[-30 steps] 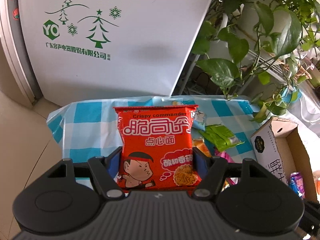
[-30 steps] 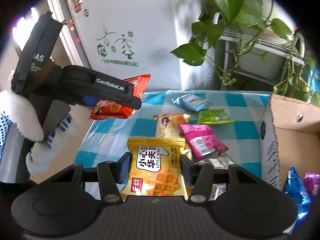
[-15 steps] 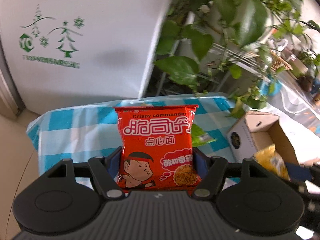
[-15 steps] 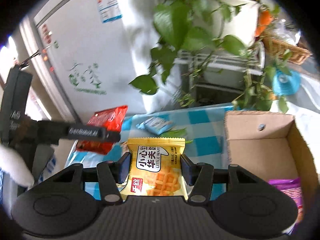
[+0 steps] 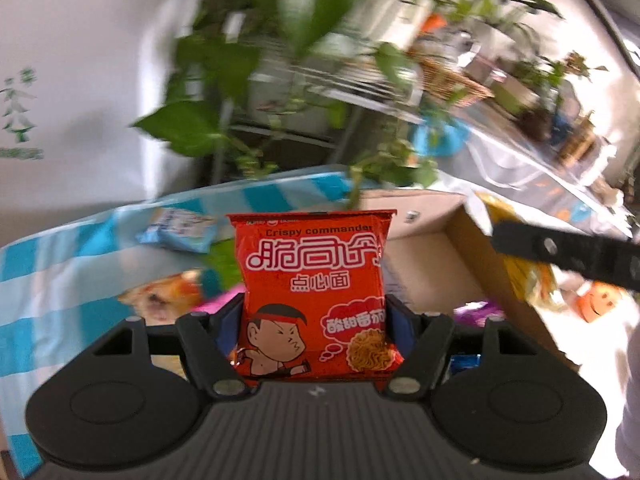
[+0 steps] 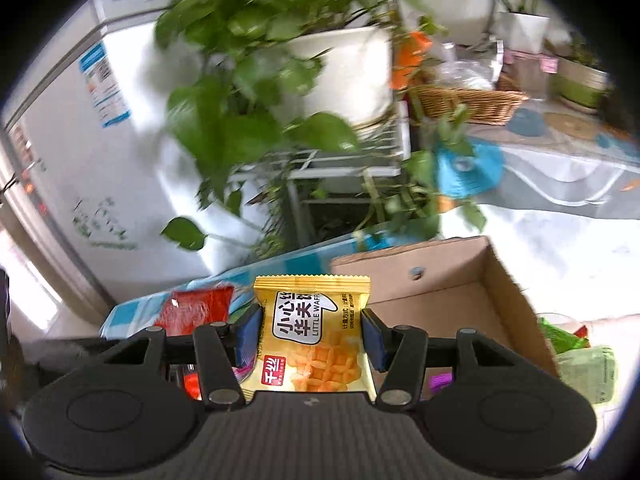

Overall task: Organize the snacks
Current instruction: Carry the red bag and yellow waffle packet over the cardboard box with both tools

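In the left wrist view, a checked blue and white cloth (image 5: 52, 280) covers the table at 9 o'clock. A small light blue packet (image 5: 180, 230) lies on it at about 10 o'clock, and a blurry orange snack (image 5: 168, 296) lies nearer the camera. In the middle, the left gripper (image 5: 314, 320) pinches a red noodle packet (image 5: 314, 288) between its two fingers, and the packet stands up straight. Behind it and to 3 o'clock sits an open cardboard box (image 5: 432, 272). The other gripper's black finger (image 5: 560, 252) reaches in from 3 o'clock with a yellow bag over the box.

In the right wrist view, the red packet (image 6: 196, 306) shows at 9 o'clock, over the cloth. In the middle, the right gripper (image 6: 310, 334) squeezes a yellow waffle packet (image 6: 312, 332), held upright. The box (image 6: 448, 300) sits at 3 o'clock, just behind the packet. A big green plant (image 6: 248, 120) hangs at 12 o'clock, all blurry.
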A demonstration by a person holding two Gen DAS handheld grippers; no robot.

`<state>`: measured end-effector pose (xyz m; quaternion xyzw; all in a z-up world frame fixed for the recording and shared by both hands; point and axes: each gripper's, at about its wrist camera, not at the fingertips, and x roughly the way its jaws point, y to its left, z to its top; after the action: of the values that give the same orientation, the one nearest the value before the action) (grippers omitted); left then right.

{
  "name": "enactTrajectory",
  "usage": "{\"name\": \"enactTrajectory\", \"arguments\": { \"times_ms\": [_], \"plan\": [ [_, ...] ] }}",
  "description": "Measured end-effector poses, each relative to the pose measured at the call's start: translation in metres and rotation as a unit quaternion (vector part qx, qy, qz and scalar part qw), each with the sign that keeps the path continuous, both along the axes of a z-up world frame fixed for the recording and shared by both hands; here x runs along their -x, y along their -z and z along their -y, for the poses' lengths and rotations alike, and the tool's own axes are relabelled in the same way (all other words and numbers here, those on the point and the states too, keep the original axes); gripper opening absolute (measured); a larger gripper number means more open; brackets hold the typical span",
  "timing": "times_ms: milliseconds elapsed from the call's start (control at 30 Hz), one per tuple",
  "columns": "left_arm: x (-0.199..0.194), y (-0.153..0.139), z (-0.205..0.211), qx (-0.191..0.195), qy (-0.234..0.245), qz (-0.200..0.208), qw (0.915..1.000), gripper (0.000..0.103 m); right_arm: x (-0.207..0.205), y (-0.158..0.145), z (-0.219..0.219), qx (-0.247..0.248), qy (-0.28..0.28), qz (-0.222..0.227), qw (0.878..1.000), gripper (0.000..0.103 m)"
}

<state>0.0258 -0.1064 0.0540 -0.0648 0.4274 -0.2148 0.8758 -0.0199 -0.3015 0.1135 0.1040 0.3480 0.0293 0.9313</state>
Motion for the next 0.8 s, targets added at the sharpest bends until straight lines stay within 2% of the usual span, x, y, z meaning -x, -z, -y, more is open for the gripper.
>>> {"name": "enactTrajectory", "arguments": {
  "times_ms": [333, 700, 767, 800],
  "plan": [
    [0.025, -0.001, 0.064, 0.036, 0.099, 0.016, 0.9943, 0.071, 0.005, 0.002, 0.045, -0.009, 0.081, -0.006, 0.997, 0.059],
    [0.038, 0.008, 0.107, 0.062, 0.147, 0.002, 0.9872, 0.070, 0.010, 0.006, 0.073, 0.000, 0.144, -0.014, 0.989, 0.061],
    [0.042, 0.011, 0.115, 0.066, 0.157, 0.002, 0.9854, 0.073, 0.011, 0.007, 0.079, 0.001, 0.157, -0.015, 0.988, 0.062],
    [0.043, 0.012, 0.116, 0.072, 0.162, 0.002, 0.9843, 0.078, 0.011, 0.007, 0.082, -0.003, 0.161, -0.014, 0.987, 0.065]
  ]
}}
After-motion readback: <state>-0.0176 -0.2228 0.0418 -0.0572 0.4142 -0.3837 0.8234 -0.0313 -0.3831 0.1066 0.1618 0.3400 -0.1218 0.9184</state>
